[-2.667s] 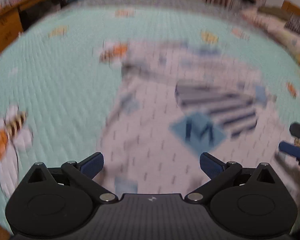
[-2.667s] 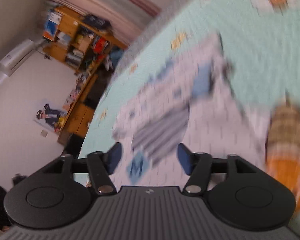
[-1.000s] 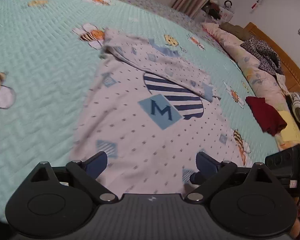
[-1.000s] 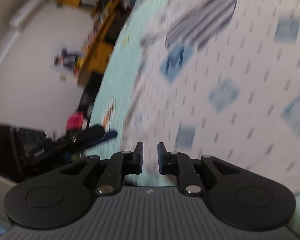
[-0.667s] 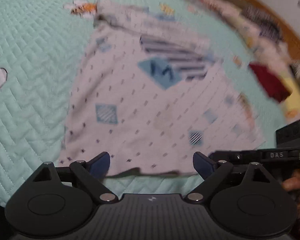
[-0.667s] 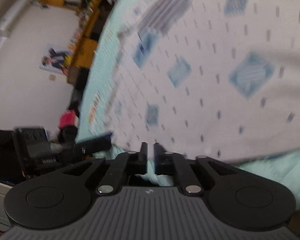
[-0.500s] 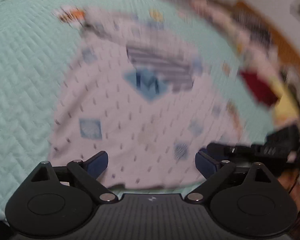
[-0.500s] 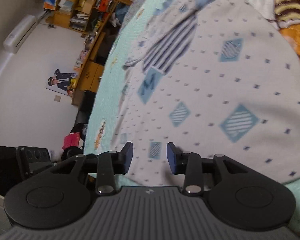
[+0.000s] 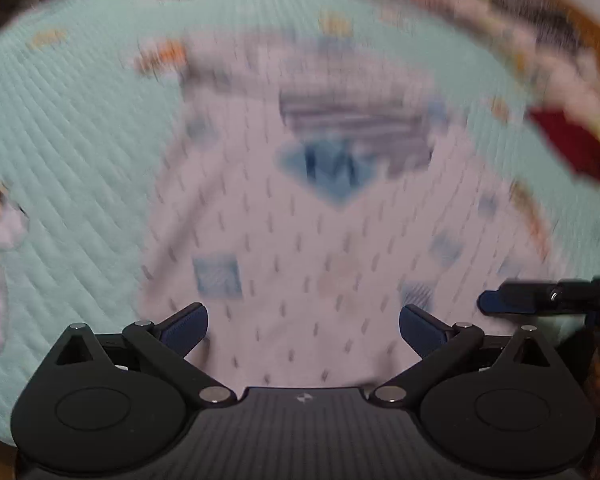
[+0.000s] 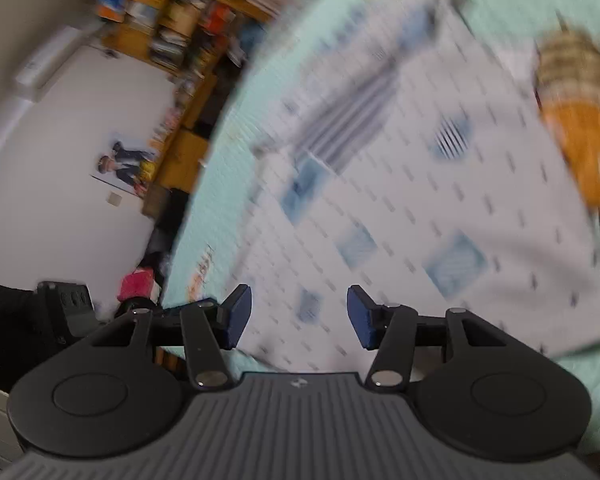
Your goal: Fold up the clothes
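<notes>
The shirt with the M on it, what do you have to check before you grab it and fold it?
1. The shirt lies spread on the bedspread: ok.
2. The left gripper is wide open, with nothing pinched: ok.
3. The right gripper has nothing pinched: ok, its jaws are opening over the shirt's near edge.
4. Both grippers sit by the near hem, one towards each side: ok.
5. The sleeve at the far end is folded in flat: cannot tell, the pictures are blurred.
6. The red cloth lies clear of the shirt: ok.
</notes>
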Available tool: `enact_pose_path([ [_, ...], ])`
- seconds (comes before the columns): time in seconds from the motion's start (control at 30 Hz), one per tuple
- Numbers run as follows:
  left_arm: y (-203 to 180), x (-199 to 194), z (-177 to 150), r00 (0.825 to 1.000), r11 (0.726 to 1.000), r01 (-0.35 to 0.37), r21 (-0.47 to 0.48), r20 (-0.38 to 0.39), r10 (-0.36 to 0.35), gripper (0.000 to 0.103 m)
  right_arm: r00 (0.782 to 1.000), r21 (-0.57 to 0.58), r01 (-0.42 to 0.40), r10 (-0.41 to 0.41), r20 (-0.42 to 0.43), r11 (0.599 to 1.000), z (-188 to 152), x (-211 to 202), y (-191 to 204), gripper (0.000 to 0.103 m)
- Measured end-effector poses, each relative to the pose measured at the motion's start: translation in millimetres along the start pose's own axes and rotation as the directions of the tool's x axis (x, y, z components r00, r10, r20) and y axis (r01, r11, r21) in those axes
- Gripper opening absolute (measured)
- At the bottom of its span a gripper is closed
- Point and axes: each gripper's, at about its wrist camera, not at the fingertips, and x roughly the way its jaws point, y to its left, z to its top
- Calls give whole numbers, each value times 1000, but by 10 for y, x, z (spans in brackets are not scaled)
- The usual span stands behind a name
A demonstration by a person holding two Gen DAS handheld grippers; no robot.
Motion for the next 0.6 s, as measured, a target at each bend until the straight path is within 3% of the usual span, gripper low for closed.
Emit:
enact_pose_path([
  [0.07, -67, 190, -128, 997, 997, -57, 50, -46, 60, 102, 1000, -23, 5, -4, 11, 1000, -45, 63, 16, 51],
  [0.1, -122, 180, -164, 996, 993, -77, 84, -31, 80, 102, 1000, -30, 7, -7, 9, 1000, -64, 51, 51, 51],
  [0.2, -107, 146, -144, 996, 995, -83, 51, -24, 84, 102, 995, -114, 97, -97, 9, 989, -51, 68, 275, 53],
  [0.27, -22, 70, -102, 997, 997, -74, -21, -7, 74, 102, 979, -256, 204, -201, 38, 945, -76, 56, 523, 60],
  [0.33, 56, -34, -75, 996, 993, -81, -87, 23, 83, 102, 945, -433, 325, -308, 111, 841, -167, 17, 803, 65],
  [0.37, 78, -114, -59, 994, 990, -94, -102, 53, 99, 102, 924, -523, 378, -348, 159, 764, -192, 35, 976, 66],
  [0.47, 111, -364, 10, 975, 979, -152, -133, 142, 171, 102, 880, -727, 468, -342, 330, 503, -235, -13, 1501, 67],
  [0.5, 146, -439, 38, 964, 971, -182, -152, 168, 207, 102, 867, -723, 498, -282, 411, 479, -221, -143, 1628, 67],
  [0.57, 279, -576, 50, 951, 959, -193, -208, 202, 235, 102, 816, -704, 562, -151, 558, 435, -193, -402, 1883, 70],
  [0.6, 347, -645, 55, 944, 952, -196, -237, 218, 248, 102, 781, -686, 588, -80, 619, 429, -177, -542, 1992, 81],
])
